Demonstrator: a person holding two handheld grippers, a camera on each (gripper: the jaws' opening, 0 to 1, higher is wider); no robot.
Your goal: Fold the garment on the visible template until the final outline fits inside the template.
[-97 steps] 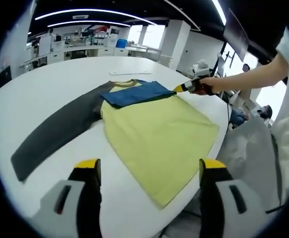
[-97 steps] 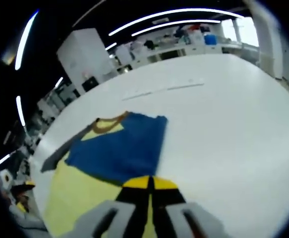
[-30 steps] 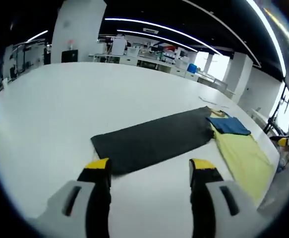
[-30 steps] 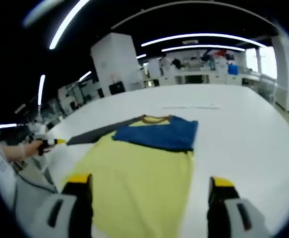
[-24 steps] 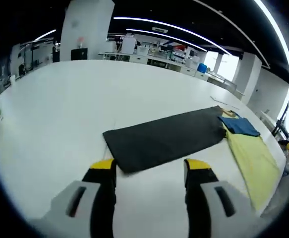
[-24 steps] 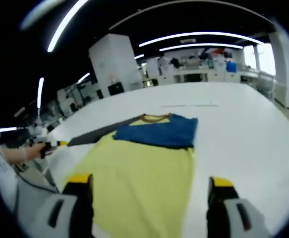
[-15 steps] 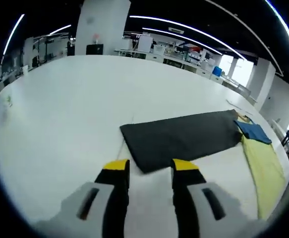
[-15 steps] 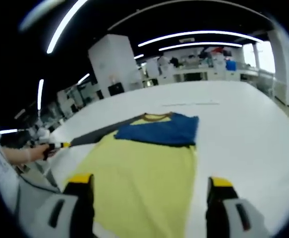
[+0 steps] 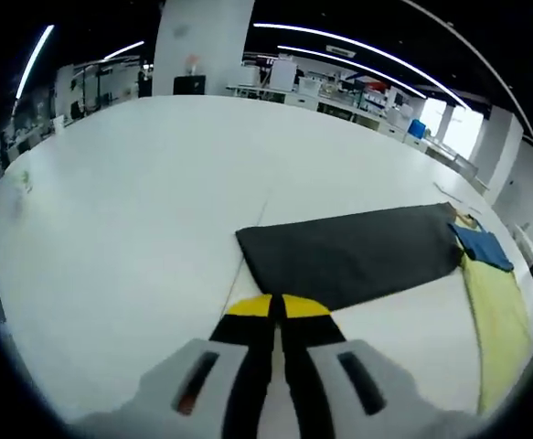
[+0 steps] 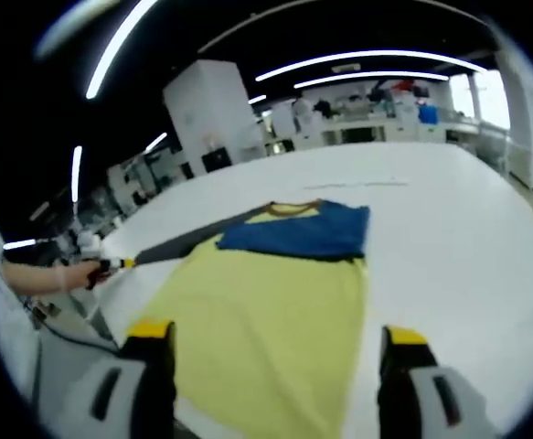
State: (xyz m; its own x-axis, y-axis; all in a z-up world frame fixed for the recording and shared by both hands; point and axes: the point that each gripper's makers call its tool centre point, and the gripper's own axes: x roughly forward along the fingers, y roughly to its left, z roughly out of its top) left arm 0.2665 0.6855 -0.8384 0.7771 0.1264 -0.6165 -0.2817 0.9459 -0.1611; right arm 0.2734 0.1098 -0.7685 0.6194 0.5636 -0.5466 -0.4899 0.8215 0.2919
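Garment (image 10: 266,302) lies flat on the white table (image 9: 129,183): yellow-green body, one blue sleeve (image 10: 298,231) folded across the chest below the collar, the other sleeve, dark grey (image 9: 353,256), stretched straight out to the side. In the left gripper view the left gripper (image 9: 276,306) has its yellow-tipped jaws pressed together at the near corner of the grey sleeve's cuff end; whether cloth is actually pinched between the tips cannot be made out, since the tips cover the edge. In the right gripper view the right gripper (image 10: 271,337) has its jaws spread wide, straddling the hem region of the yellow body, nothing between them. The left gripper also appears there at the far left, in a hand (image 10: 69,274), at the end of the grey sleeve. A thin pale line on the table beyond the collar may be a template mark; too faint to tell. No containers. Background benches blurred; no legible writing.
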